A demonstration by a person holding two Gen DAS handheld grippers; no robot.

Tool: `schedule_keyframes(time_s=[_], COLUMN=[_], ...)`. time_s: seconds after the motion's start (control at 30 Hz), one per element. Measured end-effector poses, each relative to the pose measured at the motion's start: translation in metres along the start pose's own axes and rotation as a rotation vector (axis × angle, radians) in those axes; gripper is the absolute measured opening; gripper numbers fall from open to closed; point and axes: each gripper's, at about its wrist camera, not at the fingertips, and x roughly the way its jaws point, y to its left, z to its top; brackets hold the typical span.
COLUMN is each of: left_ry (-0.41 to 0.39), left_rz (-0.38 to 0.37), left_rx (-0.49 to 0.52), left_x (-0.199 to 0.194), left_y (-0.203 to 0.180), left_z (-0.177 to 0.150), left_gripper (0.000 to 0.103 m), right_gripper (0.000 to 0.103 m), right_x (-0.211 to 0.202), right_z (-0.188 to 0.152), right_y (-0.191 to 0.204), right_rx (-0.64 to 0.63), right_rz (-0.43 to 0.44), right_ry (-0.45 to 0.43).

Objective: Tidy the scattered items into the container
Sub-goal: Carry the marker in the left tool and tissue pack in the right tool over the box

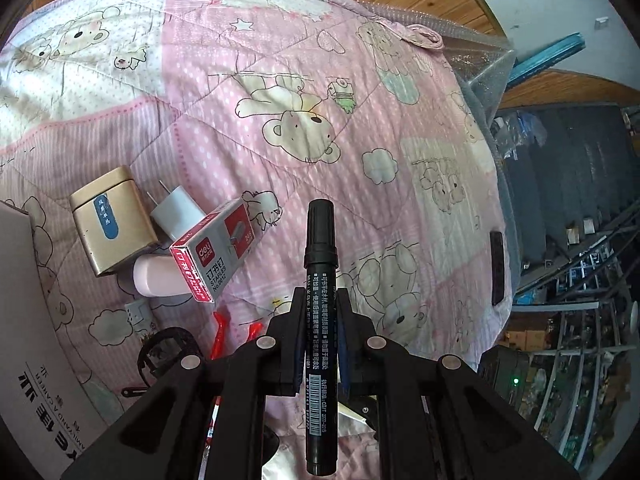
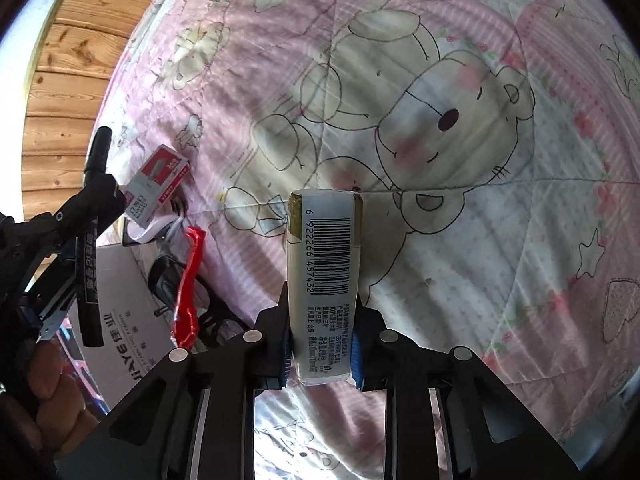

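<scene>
We hold a black marker [image 1: 320,312] clamped lengthwise in our left hand-held gripper [image 1: 320,300], above the pink bear-print quilt [image 1: 248,92]. Our right hand-held gripper [image 2: 322,320] grips a barcoded packet [image 2: 326,272]. The staples box [image 1: 212,246], gold tin [image 1: 112,218] and white charger [image 1: 176,212] lie clustered on the quilt, just beside the cardboard box [image 1: 24,320].

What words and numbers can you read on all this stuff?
"deli", "STAPLES", "No.0012": red and grey cardboard staple box.
"6 922266 457432": barcode on white wrapped packet in right tongs.
Black marker pen in left tongs: small print unreadable.
Gold tin blue label: blurred.
</scene>
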Motion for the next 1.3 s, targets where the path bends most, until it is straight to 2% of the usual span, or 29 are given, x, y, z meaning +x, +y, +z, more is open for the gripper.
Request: schedule_keyframes(time_s=[0.23,0.67,1.3], left_ry=[-0.033,-0.134,-0.368], left_rz=[0.022,0.143,0.32], left_rx=[0.024,0.054,0.015], left_x=[-0.016,-0.07,-0.172], left_y=[-0.006,-0.014,-0.007], left_z=[-0.018,-0.075,-0.163], left_gripper=[0.014,0.014,0.014], right_gripper=[0.023,0.023,0.024], right_x=[-0.018,-0.048,-0.086], right_z=[-0.011,-0.059,-0.137], right_y=[0.015,0.039,0.107], right_rx=[-0.075,-0.231,-0.556], right_rz=[-0.02,-0.068,-0.086], right_ry=[-0.018,-0.037,-0.107])
